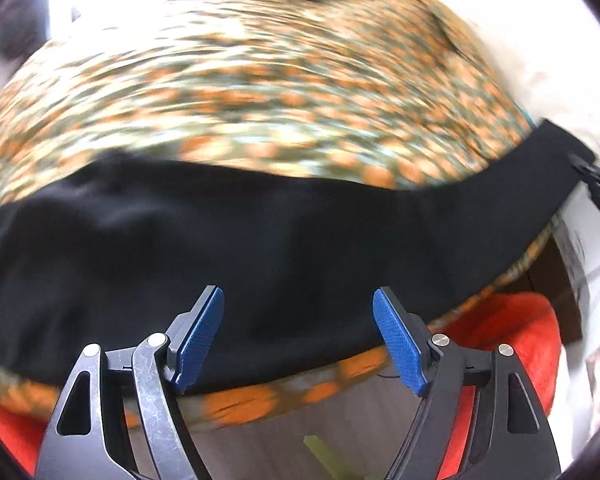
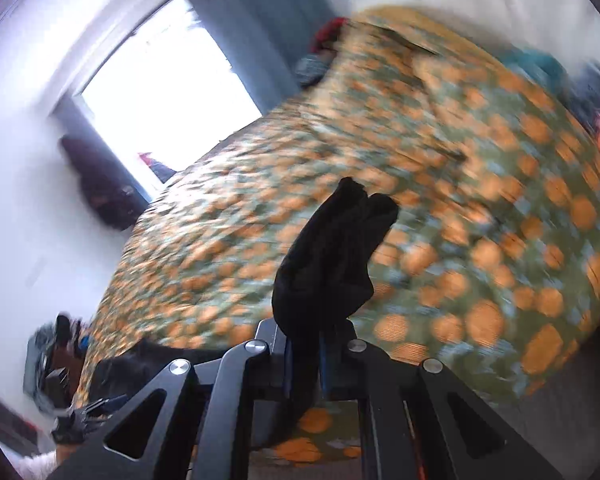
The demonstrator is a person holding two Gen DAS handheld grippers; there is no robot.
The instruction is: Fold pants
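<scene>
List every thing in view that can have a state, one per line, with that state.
left gripper: jaws open, nothing between the pads.
right gripper: jaws shut on the pants.
black pants: spread across the bed's near edge, not yet folded; one end bunched and lifted in the right gripper.
flowered bedspread: spread over the bed, with some wrinkles.
window: uncovered, bright with daylight.
</scene>
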